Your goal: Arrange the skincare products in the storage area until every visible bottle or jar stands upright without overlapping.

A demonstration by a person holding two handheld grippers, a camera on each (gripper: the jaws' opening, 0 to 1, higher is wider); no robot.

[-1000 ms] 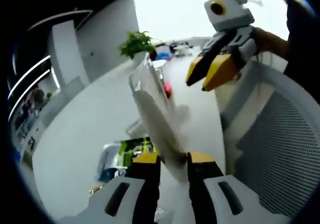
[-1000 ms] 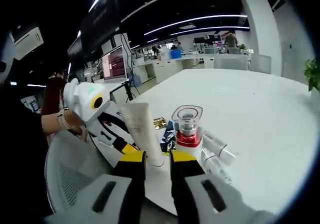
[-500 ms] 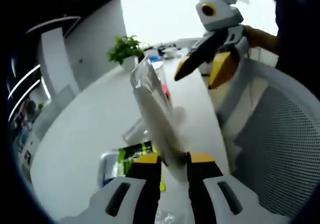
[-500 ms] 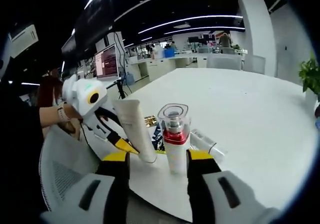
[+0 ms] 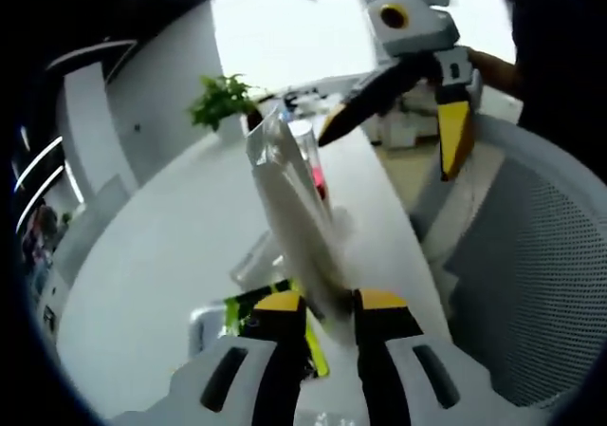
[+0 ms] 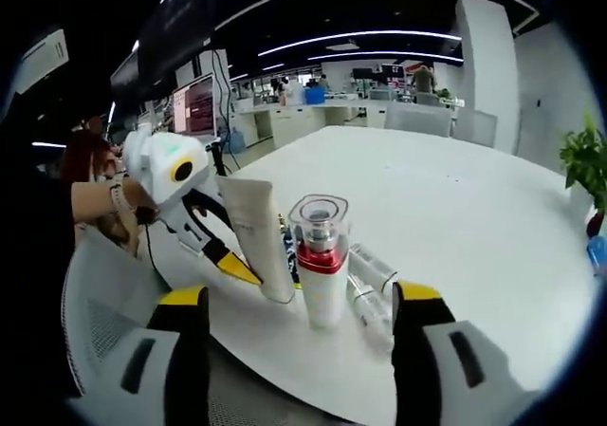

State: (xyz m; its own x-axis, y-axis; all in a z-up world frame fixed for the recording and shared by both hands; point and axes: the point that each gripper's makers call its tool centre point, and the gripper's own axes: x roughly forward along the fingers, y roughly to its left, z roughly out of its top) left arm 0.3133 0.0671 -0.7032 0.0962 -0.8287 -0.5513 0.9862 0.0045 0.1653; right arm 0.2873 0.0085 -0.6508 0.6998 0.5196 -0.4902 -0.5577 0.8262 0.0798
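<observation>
My left gripper (image 5: 321,305) is shut on the lower end of a white tube (image 5: 289,208), holding it tilted over the table edge. The tube (image 6: 254,236) and left gripper (image 6: 232,267) also appear in the right gripper view. Just right of the tube, a white bottle (image 6: 318,260) with a red band and clear cap stands upright on the white table (image 6: 455,208). My right gripper (image 6: 302,296) is open wide, its jaws well apart on either side of the bottle without touching it. It hangs open at the top of the left gripper view (image 5: 394,134).
Clear tubes (image 6: 372,276) lie on the table right of the bottle. A green and black packet (image 5: 251,305) lies behind the tube. A grey mesh chair (image 5: 531,274) stands at the table edge. A potted plant (image 5: 223,103) sits at the far side. A person's arm (image 6: 100,213) holds the left gripper.
My right gripper's jaws have spread from narrow to wide open. The left gripper still holds the white tube in about the same place.
</observation>
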